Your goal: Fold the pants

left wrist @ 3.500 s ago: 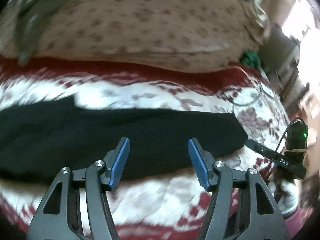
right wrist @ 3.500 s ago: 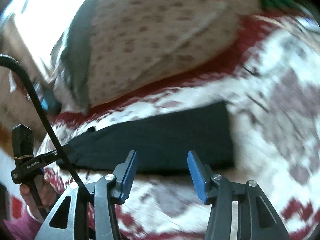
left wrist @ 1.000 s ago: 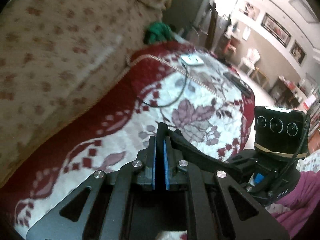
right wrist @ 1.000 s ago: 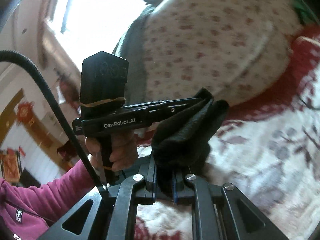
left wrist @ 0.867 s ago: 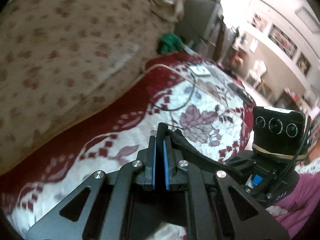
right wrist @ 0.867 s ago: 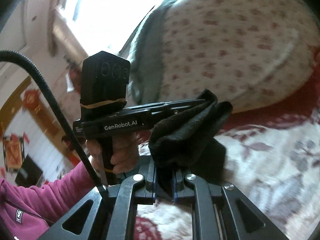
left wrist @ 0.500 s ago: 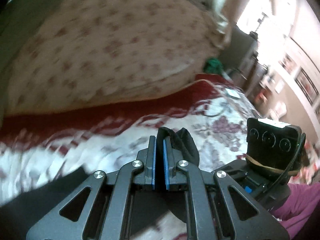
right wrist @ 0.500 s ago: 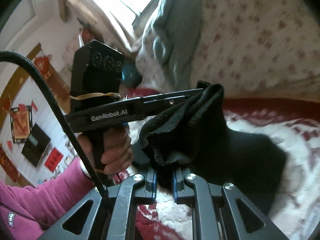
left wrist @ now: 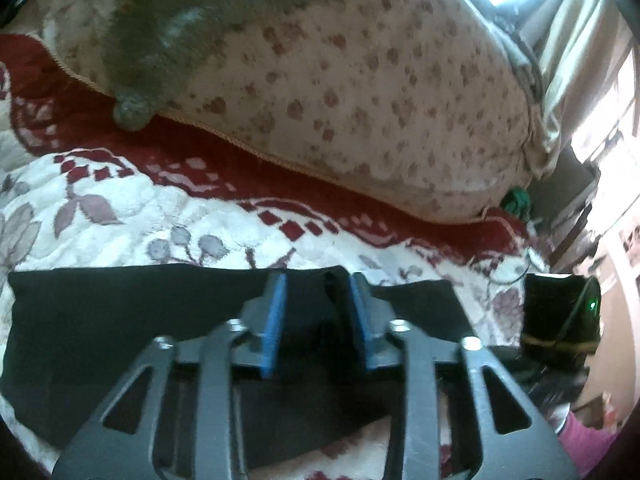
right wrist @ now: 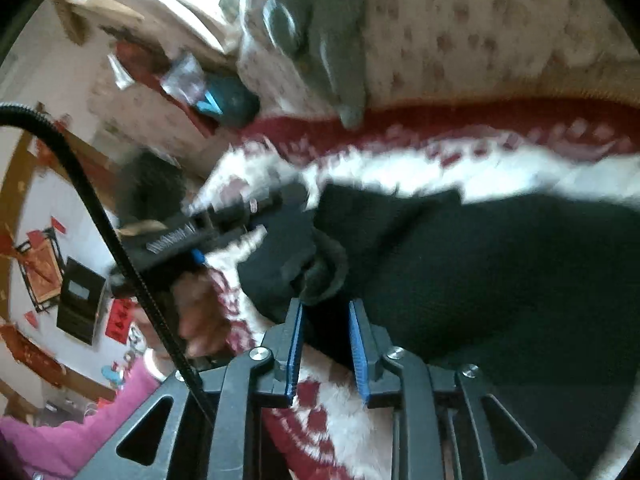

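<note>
Beneath and ahead of our left claw (left wrist: 317, 312) lie the black pants (left wrist: 120, 320), folded flat on the red-and-white floral bedspread (left wrist: 120, 208); its jaws have just been opening, with a raised fold of cloth standing loose between the blue pads. Beyond it sits a spotted cushion (left wrist: 360, 92). Our right claw (right wrist: 325, 340) has likewise just been opening, the bunched pants edge lying just past its fingertips, unpinched.

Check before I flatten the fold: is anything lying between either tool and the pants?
Nothing visible. The left tool and right tool both sit open right over the black pants, fabric between their pads, only the bedspread around.
</note>
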`<state>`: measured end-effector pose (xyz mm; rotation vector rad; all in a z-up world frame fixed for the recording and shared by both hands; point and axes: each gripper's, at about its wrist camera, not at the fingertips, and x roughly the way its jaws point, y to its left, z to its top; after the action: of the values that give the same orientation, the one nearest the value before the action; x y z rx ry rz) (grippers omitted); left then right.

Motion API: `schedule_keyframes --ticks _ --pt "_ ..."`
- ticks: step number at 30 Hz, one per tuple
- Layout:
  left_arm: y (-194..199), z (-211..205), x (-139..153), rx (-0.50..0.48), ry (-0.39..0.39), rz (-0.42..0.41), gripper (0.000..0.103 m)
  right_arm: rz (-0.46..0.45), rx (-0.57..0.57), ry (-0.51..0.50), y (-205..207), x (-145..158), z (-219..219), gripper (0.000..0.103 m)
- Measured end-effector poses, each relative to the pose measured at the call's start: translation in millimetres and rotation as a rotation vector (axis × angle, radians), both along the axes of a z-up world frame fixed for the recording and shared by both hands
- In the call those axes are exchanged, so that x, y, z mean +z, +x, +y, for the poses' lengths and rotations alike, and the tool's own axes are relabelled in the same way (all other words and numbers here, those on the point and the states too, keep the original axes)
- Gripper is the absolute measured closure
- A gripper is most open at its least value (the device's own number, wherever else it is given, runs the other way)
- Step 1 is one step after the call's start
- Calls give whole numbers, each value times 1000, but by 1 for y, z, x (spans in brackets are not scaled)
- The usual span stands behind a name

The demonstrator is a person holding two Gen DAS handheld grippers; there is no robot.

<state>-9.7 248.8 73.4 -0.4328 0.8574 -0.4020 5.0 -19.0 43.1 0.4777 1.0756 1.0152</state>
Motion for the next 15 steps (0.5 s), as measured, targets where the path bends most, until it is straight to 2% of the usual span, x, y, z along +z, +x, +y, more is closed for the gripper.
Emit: schedule_keyframes --ticks 1,4,6,7,11,15 --pt "-4 0 2 5 -6 -9 65 -20 -32 12 -1 9 -16 76" --pt "-17 -4 9 2 -15 -20 65 -63 -163 29 -8 26 -74 51" --pt "-25 -13 12 4 1 -19 53 -67 -233 15 -9 23 -105 51" --pt "-28 -17 11 8 11 -15 51 -50 -266 -10 -9 18 -118 51" --pt "-35 -34 0 26 59 36 51 59 -310 -44 -1 -17 -129 49" --pt "-35 -44 -18 70 133 105 51 140 -268 -42 9 -39 -118 47"
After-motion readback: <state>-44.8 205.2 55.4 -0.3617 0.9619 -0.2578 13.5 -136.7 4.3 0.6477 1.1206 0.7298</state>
